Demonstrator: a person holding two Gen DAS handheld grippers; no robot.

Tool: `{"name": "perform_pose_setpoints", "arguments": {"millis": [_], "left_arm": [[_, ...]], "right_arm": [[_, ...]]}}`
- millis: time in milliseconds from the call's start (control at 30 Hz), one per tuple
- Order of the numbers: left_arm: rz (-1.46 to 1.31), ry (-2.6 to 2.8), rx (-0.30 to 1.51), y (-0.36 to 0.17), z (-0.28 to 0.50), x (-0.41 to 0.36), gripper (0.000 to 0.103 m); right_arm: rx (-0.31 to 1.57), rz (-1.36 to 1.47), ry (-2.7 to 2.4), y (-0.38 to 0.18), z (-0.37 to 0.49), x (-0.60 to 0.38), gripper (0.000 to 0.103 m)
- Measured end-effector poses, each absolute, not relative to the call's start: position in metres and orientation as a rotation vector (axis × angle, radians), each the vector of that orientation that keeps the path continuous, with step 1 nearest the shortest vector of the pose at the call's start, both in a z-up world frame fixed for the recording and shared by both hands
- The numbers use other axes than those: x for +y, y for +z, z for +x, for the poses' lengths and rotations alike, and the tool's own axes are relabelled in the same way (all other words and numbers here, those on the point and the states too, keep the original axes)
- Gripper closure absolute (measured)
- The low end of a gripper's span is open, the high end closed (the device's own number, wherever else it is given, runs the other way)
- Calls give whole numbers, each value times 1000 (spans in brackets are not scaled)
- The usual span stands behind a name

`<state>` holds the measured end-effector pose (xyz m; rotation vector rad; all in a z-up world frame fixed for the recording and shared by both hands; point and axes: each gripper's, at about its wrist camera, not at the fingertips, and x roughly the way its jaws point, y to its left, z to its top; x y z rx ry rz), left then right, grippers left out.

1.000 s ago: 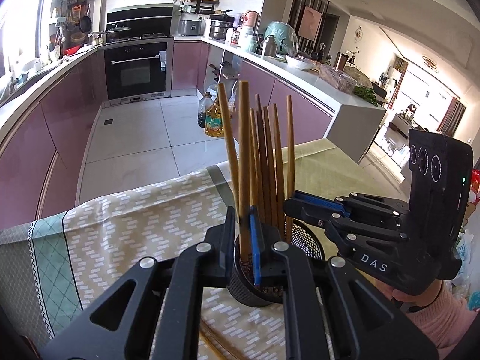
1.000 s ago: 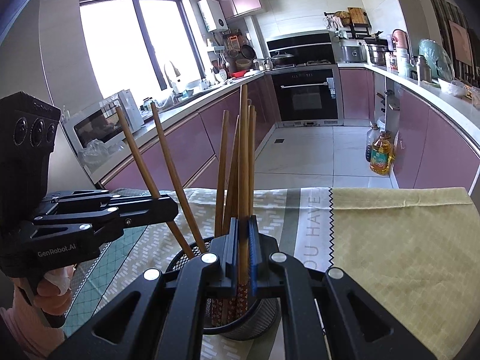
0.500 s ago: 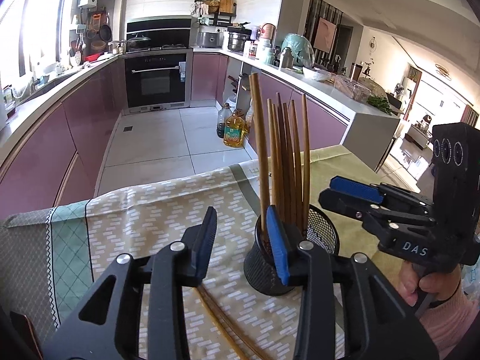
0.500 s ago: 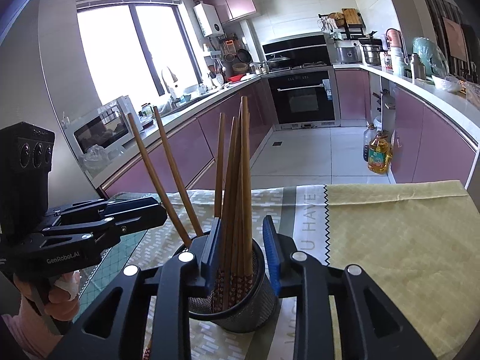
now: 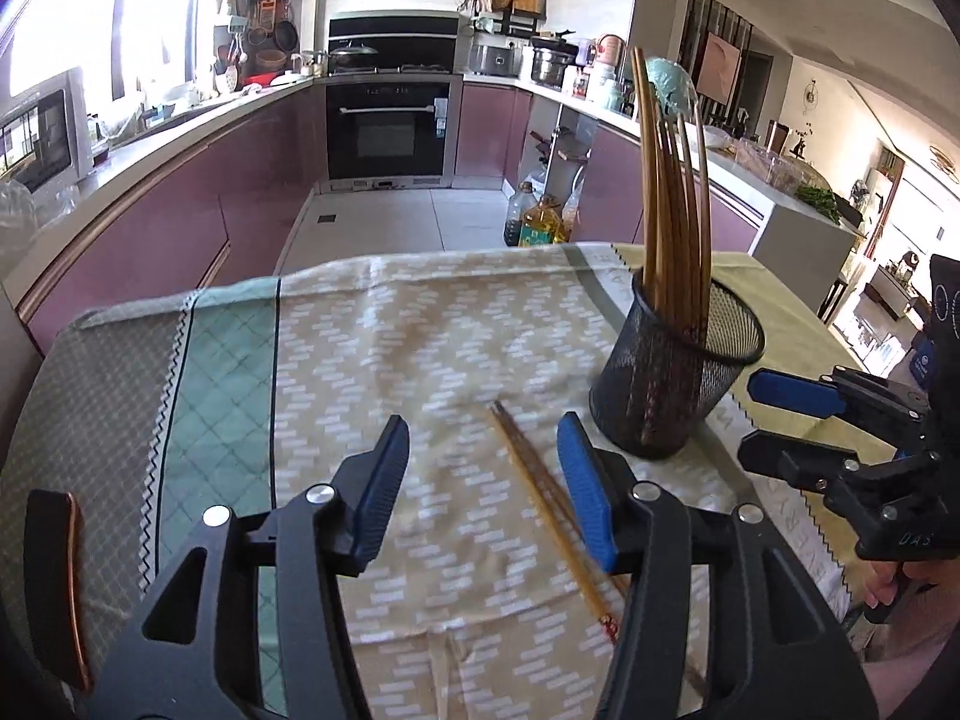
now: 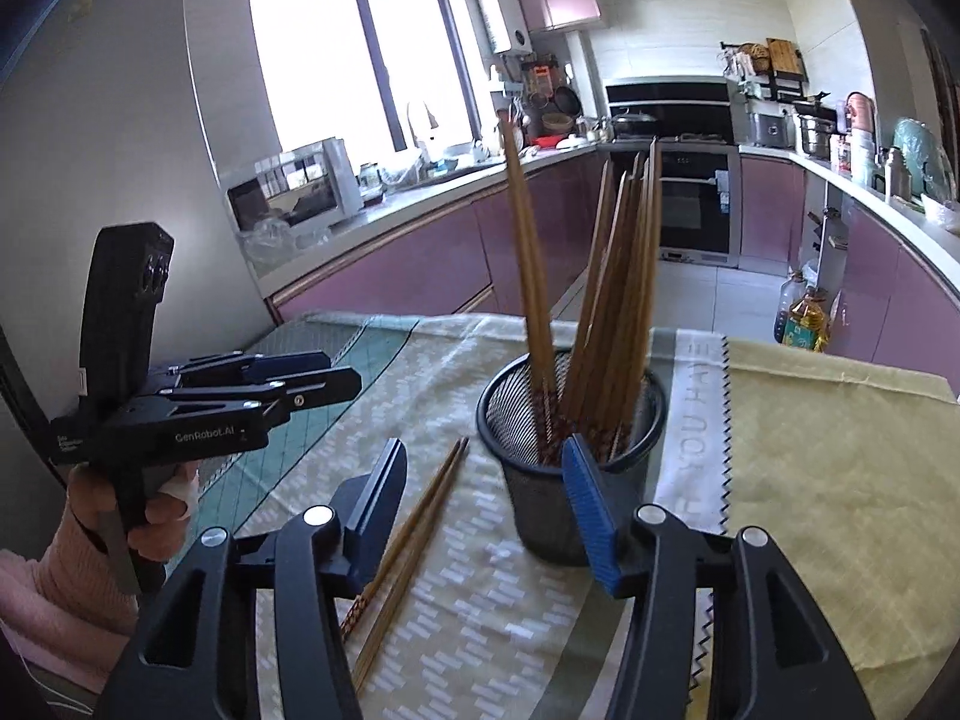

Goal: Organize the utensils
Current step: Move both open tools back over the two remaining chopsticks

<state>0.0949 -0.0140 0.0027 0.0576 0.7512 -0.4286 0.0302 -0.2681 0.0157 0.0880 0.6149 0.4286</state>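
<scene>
A black mesh cup stands on the tablecloth and holds several wooden chopsticks upright. It also shows in the right wrist view with the chopsticks. A loose pair of chopsticks lies flat on the cloth beside the cup, also seen in the right wrist view. My left gripper is open and empty above the loose pair, left of the cup. My right gripper is open and empty, just in front of the cup.
The table wears a patterned cloth with a green checked band at the left and a yellow part at the right. A dark curved object lies at the left edge. Kitchen counters and an oven stand beyond.
Both grippers let go of the chopsticks they held in the cup, opened wide and drew back from it. The cup now stands farther off with the sticks in it.
</scene>
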Motion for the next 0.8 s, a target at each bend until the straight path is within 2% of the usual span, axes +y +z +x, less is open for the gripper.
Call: {"name": "perform_pose_setpoints", "arguments": {"millis": [333,467,800], "left_arm": [[75,-412,855,-46,74,-12,55],[72,-401,869,-50,71,-9,56],[75,-399,870,-52,67,-13,57]], "right_arm": [[787,39,461,-39,34,-225,53],[819,41,457,-48,37,-220,59],[848,37,456,-57,37,-209,63]]}}
